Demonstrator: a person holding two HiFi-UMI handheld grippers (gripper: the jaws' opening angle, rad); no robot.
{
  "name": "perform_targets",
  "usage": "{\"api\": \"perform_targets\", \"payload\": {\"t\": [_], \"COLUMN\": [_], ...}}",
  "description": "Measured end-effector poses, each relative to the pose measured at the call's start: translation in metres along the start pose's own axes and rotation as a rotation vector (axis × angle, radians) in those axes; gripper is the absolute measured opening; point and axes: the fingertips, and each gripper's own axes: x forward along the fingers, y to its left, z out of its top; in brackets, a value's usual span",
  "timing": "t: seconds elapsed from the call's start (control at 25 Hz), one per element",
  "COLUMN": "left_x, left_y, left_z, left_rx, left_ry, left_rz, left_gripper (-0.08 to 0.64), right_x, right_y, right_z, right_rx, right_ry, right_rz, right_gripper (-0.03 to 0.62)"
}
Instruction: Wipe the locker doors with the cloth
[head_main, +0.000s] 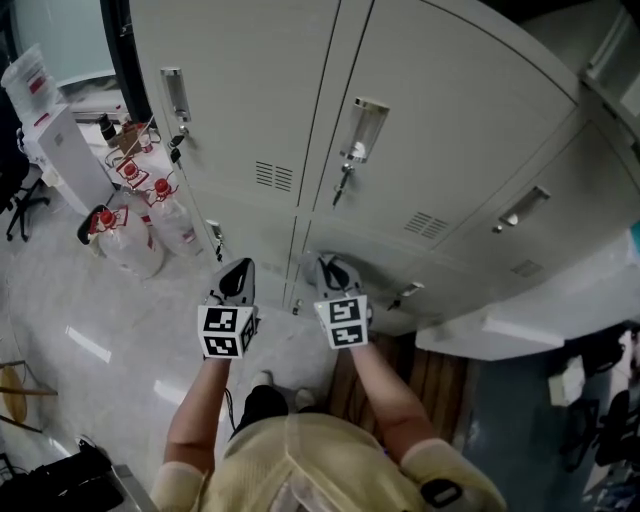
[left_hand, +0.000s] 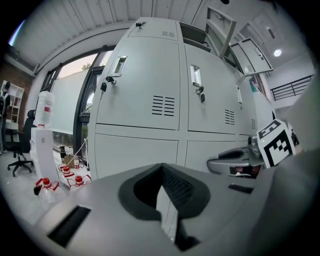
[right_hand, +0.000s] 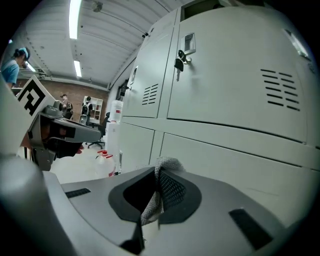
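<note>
My right gripper (right_hand: 159, 172) pinches a grey woven cloth (right_hand: 150, 207); my left gripper (left_hand: 161, 167) is closed, empty. Pale-grey metal locker doors (head_main: 450, 110) stand closed.

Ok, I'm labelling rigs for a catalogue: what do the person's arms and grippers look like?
Both the left gripper and right gripper have smooth grey bodies with dark, cross-hatched pads. Each carries a white cube printed with black square markers. The person wears a pale yellow short-sleeved top; the forearms are bare.
</note>
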Motion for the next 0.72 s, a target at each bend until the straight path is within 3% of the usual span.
{"api": "perform_targets", "payload": {"t": [0.72], "left_x": [0.027], "left_y": [-0.008], "left_z": [-0.014], "left_rx": [0.038], "left_ry": [0.024], "left_rz": [-0.047], "left_gripper": [0.002], "right_x": [0.035], "right_y": [-0.015], "right_z": [-0.026], "right_rx": [-0.087], "right_ry": [0.060], "right_rz": [-0.031], "right_gripper": [0.005]}}
